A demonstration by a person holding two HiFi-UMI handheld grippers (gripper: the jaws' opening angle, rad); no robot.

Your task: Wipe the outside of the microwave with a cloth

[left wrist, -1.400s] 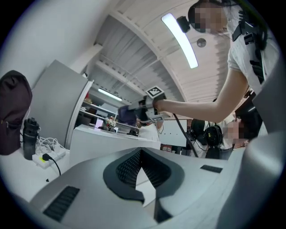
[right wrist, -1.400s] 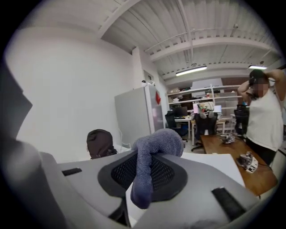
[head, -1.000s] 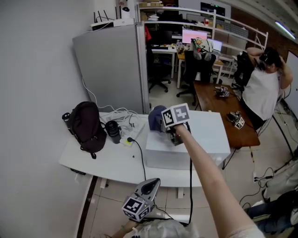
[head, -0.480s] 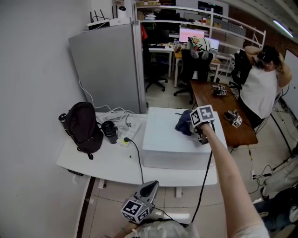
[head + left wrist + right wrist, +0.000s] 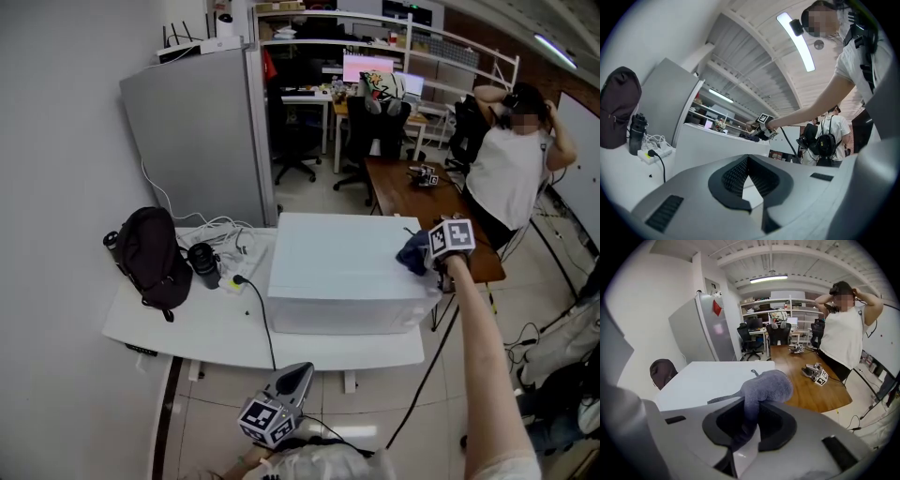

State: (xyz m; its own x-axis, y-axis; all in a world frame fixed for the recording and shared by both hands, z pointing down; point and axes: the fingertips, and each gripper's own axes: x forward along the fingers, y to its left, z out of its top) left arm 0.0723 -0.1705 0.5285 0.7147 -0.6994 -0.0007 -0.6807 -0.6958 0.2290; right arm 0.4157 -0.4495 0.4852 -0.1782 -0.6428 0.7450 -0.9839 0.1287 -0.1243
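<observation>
Since cloth slid from back-left of microwave top to its right edge, centre-right of frame, top pass looks done; sides and front likely remain. Right claw clamped on cloth. Left claw closed, empty, bottom centre, off table.

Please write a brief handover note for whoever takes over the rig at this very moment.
Right gripper: shut on the blue-grey cloth, at the right edge of the microwave top.
Left gripper: shut, empty, low in front of the table, away from the microwave.
Done: the wipe is on the top; how much is clean cannot be told.
Left: probably the front and sides.
</observation>
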